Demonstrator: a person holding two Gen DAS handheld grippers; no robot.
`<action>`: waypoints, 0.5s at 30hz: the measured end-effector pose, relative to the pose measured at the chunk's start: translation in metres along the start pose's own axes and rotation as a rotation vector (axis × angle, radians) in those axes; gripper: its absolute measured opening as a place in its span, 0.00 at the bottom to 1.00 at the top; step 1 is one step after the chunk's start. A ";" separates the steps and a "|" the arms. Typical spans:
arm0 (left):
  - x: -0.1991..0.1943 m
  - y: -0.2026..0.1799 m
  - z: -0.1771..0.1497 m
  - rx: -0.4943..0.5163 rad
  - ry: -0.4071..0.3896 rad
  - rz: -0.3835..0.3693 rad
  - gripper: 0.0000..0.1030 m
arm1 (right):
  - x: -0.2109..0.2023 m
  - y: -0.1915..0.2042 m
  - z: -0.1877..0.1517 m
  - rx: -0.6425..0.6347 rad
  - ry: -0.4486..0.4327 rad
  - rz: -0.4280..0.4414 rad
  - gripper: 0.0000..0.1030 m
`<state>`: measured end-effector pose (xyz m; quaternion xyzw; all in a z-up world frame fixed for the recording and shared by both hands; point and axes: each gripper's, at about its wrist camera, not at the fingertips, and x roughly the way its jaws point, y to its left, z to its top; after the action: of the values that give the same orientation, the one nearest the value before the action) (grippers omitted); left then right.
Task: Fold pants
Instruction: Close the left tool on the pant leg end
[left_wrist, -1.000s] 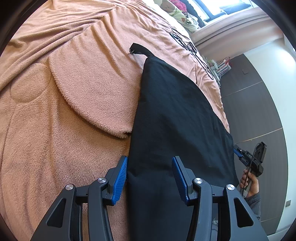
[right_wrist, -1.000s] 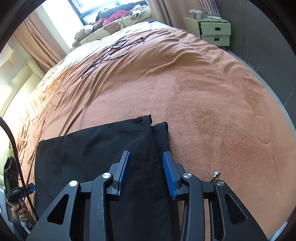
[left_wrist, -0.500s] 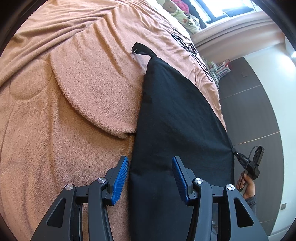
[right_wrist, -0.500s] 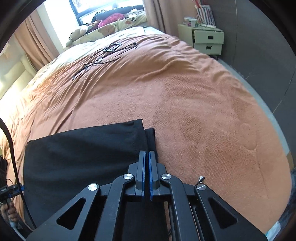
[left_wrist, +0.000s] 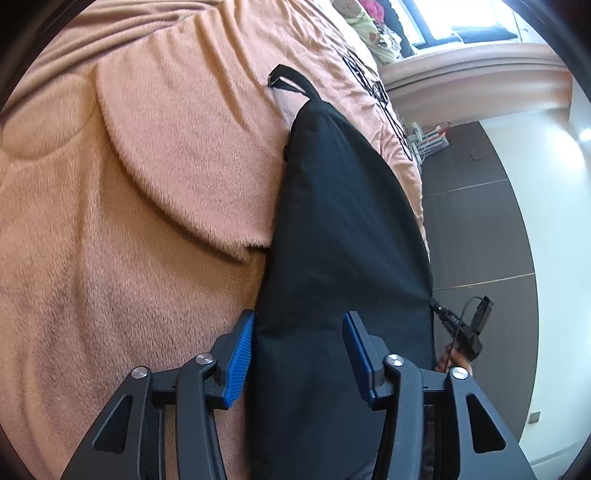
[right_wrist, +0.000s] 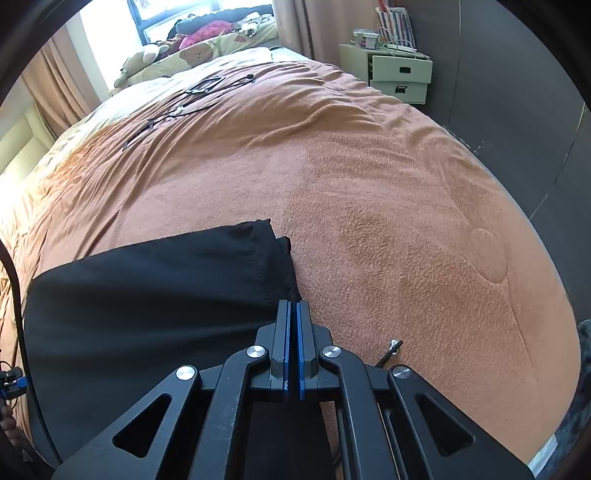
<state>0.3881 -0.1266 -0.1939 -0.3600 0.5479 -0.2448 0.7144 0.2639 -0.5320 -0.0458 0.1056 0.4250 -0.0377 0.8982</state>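
Note:
Black pants lie folded lengthwise on an orange-brown blanket. In the left wrist view my left gripper is open, its blue pads on either side of the pants' near edge. A black strap end sticks out at the far end. In the right wrist view the pants spread to the left, and my right gripper is shut on the pants' hem corner. The right gripper also shows at the pants' far corner in the left wrist view.
The bed blanket has a rounded appliqué flap. Black cables lie near the pillows. Plush toys and bedding sit by the window. A pale green drawer unit stands by the dark wall beyond the bed's edge.
My right gripper has closed on the pants' hem corner; a second ago it was open over it. The left gripper stays open and has edged slightly closer over the pants' edge.

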 end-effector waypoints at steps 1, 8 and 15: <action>0.001 -0.001 -0.002 0.007 0.011 0.012 0.39 | 0.001 -0.001 0.000 0.001 0.000 -0.001 0.00; 0.008 -0.015 -0.010 0.070 0.018 0.071 0.05 | 0.006 -0.001 -0.005 0.026 0.003 0.002 0.00; 0.004 -0.025 -0.012 0.112 -0.008 0.097 0.04 | -0.012 -0.014 -0.007 0.069 0.013 0.117 0.31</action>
<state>0.3787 -0.1476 -0.1782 -0.2935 0.5471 -0.2388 0.7466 0.2486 -0.5443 -0.0432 0.1612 0.4225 0.0008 0.8919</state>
